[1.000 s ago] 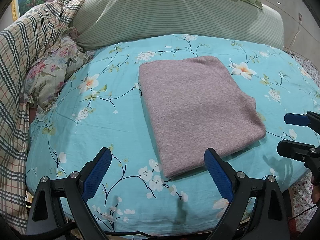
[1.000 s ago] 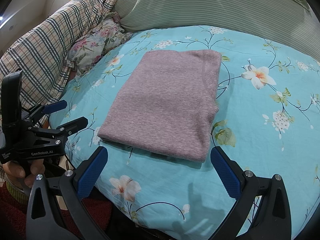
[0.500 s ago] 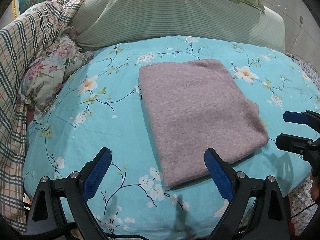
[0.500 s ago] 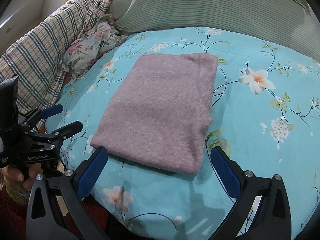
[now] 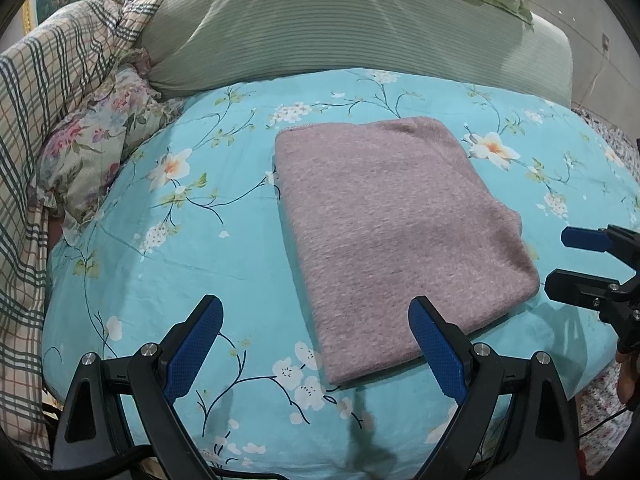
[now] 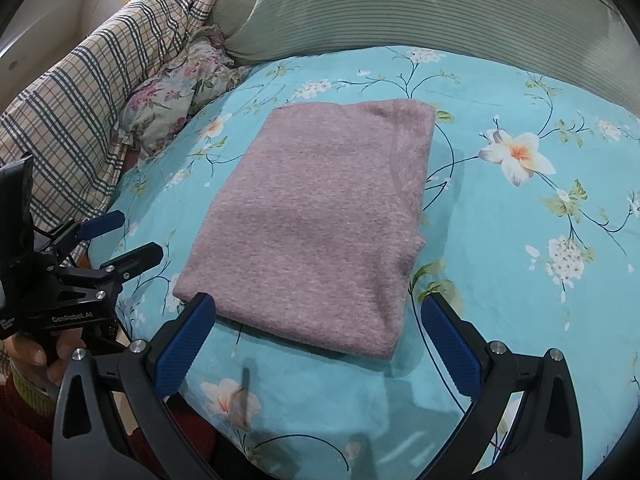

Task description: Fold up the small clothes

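— two grippers, both spread wide and gripping nothing. the left gripper (image 5: 316, 344) hangs over the near edge of the turquoise floral bedspread (image 5: 192, 240), its blue pads (image 5: 196, 344) well apart. its right pad sits in front of the near edge of the folded mauve garment (image 5: 392, 232); whether it touches the cloth cannot be told.

— and the other one?

— the right gripper (image 6: 320, 344) is just as wide, its blue pads (image 6: 448, 344) straddling the near end of the folded mauve garment (image 6: 320, 216). the left pad stands at the garment's near left corner, the right pad just off its near right corner. contact with the fabric cannot be told there either.

— where does the garment lie?

— flat on the bedspread (image 6: 520, 280), folded into a neat rectangle, roughly in the middle of the bed, long side running away from the cameras. a seam curves along its right side in the right wrist view.

— what lies around it?

— a green striped pillow (image 5: 340, 24) beyond its far end, apart from it. to the left, a plaid blanket (image 5: 48, 112) and a floral pillow (image 5: 92, 152), heaped together at the bed's side. in the right wrist view the left gripper (image 6: 120, 236) shows at the left edge, held in a hand (image 6: 44, 352), beside the garment. in the left wrist view the right gripper (image 5: 560, 260) shows at the right edge, near the garment's right corner.
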`<action>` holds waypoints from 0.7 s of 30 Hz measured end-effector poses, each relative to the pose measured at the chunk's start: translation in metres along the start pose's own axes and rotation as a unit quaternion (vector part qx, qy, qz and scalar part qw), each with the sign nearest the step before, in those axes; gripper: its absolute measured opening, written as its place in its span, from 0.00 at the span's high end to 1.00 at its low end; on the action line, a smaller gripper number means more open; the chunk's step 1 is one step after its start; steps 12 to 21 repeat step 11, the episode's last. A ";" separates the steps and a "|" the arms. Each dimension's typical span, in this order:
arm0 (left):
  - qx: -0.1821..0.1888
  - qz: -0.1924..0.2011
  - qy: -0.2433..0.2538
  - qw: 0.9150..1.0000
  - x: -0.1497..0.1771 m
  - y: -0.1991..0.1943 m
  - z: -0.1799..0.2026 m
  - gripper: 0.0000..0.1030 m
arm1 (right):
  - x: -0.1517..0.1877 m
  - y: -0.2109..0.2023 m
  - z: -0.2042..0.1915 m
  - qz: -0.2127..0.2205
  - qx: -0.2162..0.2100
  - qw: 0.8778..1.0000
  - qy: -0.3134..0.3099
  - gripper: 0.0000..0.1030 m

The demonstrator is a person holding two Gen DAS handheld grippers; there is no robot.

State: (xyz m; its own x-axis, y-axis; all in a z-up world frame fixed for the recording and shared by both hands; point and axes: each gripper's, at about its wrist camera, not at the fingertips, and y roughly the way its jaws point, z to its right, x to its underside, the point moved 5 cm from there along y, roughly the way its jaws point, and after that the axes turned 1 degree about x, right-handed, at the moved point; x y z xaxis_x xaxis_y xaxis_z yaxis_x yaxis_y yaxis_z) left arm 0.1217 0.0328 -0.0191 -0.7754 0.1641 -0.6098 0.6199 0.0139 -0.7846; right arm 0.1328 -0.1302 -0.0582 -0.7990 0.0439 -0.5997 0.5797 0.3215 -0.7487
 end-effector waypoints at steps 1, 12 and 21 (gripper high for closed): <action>0.001 0.001 -0.003 1.000 0.000 0.000 -0.001 0.08 | -0.001 0.001 0.000 0.000 0.000 1.000 0.000 0.01; 0.003 -0.002 -0.007 1.000 -0.002 0.003 -0.001 0.08 | -0.008 0.004 0.000 0.003 -0.002 1.000 0.002 0.01; 0.003 -0.002 -0.007 1.000 -0.002 0.003 -0.001 0.08 | -0.008 0.004 0.000 0.003 -0.002 1.000 0.002 0.01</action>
